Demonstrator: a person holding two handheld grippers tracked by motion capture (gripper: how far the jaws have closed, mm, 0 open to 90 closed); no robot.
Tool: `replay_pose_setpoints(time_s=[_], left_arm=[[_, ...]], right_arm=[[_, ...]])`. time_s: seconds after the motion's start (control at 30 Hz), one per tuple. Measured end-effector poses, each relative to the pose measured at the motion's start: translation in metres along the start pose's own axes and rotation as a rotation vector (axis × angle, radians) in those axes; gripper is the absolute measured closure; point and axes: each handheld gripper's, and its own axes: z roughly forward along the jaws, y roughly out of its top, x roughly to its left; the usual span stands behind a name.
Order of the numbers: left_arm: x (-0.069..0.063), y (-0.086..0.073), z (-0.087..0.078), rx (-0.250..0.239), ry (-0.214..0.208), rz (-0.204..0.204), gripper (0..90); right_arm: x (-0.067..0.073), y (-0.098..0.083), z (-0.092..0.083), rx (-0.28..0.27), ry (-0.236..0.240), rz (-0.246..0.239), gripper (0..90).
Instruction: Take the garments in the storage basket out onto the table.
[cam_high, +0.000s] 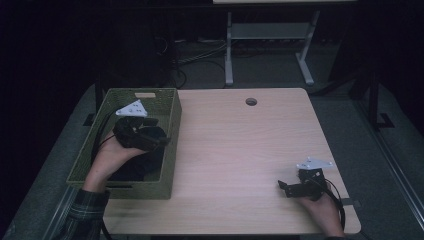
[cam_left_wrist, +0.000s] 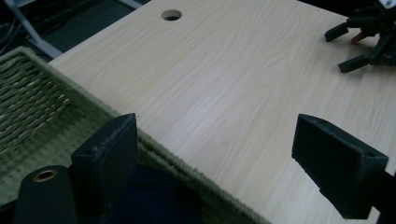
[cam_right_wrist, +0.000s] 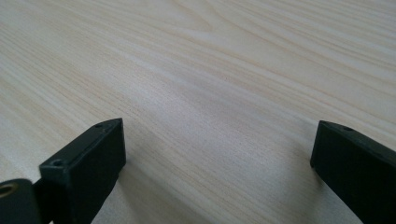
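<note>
A green woven basket (cam_high: 172, 125) stands on the left side of the light wooden table (cam_high: 240, 150), with dark blue cloth (cam_high: 142, 167) lying inside it. My left gripper (cam_high: 160, 137) hovers over the basket's right wall, open and empty. In the left gripper view its jaws (cam_left_wrist: 215, 135) stand wide apart across the basket rim (cam_left_wrist: 187, 168), with the cloth (cam_left_wrist: 154, 198) low beside the left jaw. My right gripper (cam_high: 283, 189) rests near the table's front right corner, open, with bare wood between its jaws (cam_right_wrist: 217, 135). It also appears far off in the left gripper view (cam_left_wrist: 343, 49).
A round cable hole (cam_high: 251, 101) sits near the table's far edge, also seen as the hole (cam_left_wrist: 171, 15) in the left gripper view. Behind the table stands a white desk frame (cam_high: 229, 50) on a dark floor with cables.
</note>
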Motion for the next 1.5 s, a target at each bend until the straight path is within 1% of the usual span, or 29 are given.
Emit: replay_pose_setpoints(time_s=[0.13, 0.17, 0.23, 0.37, 0.4, 0.43, 0.53, 0.63, 0.8, 1.07, 1.17, 1.4, 1.5], left_arm=[[0.005, -0.003, -0.005, -0.002, 0.016, -0.007, 14.3], [0.007, -0.004, -0.008, 0.002, 0.027, -0.007, 14.3], [0.01, -0.006, -0.012, 0.006, 0.035, -0.005, 14.3], [0.016, -0.011, -0.02, 0.015, 0.056, -0.013, 14.3], [0.016, -0.011, -0.02, 0.015, 0.056, -0.013, 14.3], [0.019, -0.014, -0.024, 0.014, 0.067, -0.02, 14.3], [0.024, -0.018, -0.031, 0.013, 0.082, -0.029, 14.3], [0.027, -0.023, -0.036, 0.004, 0.097, -0.047, 14.3], [0.032, -0.029, -0.045, 0.003, 0.114, -0.059, 14.3], [0.039, -0.04, -0.055, 0.006, 0.138, -0.078, 14.3], [0.041, -0.044, -0.058, 0.016, 0.147, -0.084, 14.3], [0.047, -0.055, -0.062, 0.037, 0.158, -0.101, 14.4], [0.049, -0.06, -0.063, 0.038, 0.163, -0.109, 14.5]], right_arm=[[0.0, 0.0, 0.0, 0.0, -0.001, -0.001, 3.1], [0.0, 0.0, 0.0, 0.0, -0.001, -0.001, 3.0], [0.0, 0.0, 0.0, 0.0, -0.001, 0.0, 3.0], [0.0, 0.0, 0.0, 0.0, -0.001, 0.0, 3.0], [0.0, 0.0, 0.0, 0.0, -0.001, -0.001, 3.0], [0.0, 0.0, 0.0, 0.0, -0.001, 0.0, 3.1], [0.0, 0.0, 0.0, 0.0, -0.001, -0.001, 3.1], [0.0, 0.0, 0.0, 0.0, -0.001, -0.001, 3.0], [0.0, 0.0, 0.0, 0.0, 0.0, -0.001, 3.0], [0.0, 0.0, 0.0, 0.0, -0.001, -0.002, 3.0], [0.0, 0.0, 0.0, 0.001, 0.001, 0.0, 3.0], [0.0, 0.0, 0.0, 0.001, -0.001, 0.0, 3.1], [0.0, 0.0, 0.0, 0.001, -0.001, -0.001, 3.0]])
